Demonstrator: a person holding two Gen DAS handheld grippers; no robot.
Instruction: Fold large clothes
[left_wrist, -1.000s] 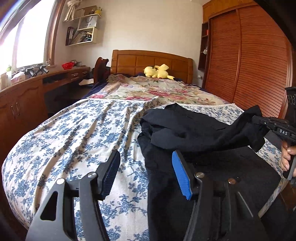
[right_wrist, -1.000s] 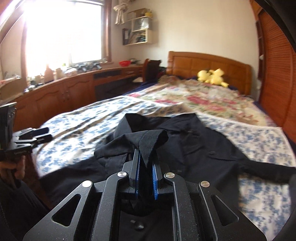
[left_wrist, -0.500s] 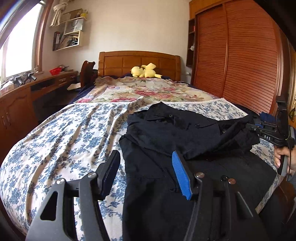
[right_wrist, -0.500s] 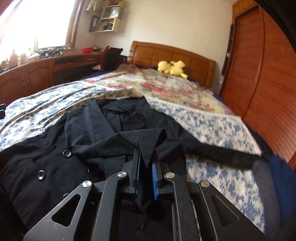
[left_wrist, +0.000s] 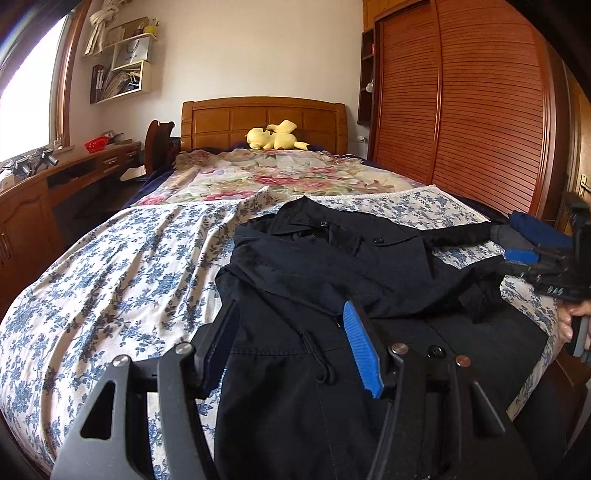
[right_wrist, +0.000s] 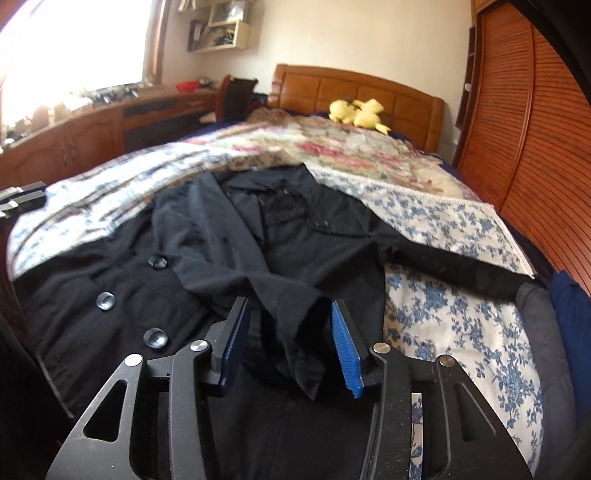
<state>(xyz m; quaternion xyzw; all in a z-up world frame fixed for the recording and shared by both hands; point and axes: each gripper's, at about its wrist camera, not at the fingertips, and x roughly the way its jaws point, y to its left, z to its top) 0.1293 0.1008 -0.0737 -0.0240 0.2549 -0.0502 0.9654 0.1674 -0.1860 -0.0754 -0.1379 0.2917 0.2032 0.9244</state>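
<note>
Left tool (left_wrist: 291, 343) level, jaws spread wide. Right tool (right_wrist: 288, 343) jaws parted, gripping nothing.

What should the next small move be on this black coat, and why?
Probably reach the right hand-held gripper toward the other sleeve and fold it in. The jaws stand open with the folded sleeve cuff lying loose between them on the black coat, while that other sleeve stretches out over the floral bedspread. The left hand-held gripper is open and idle.

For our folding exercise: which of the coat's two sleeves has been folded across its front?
The sleeve lying across the black coat, its cuff between the open right gripper fingers. The other sleeve stretches sideways over the floral sheet.
</note>
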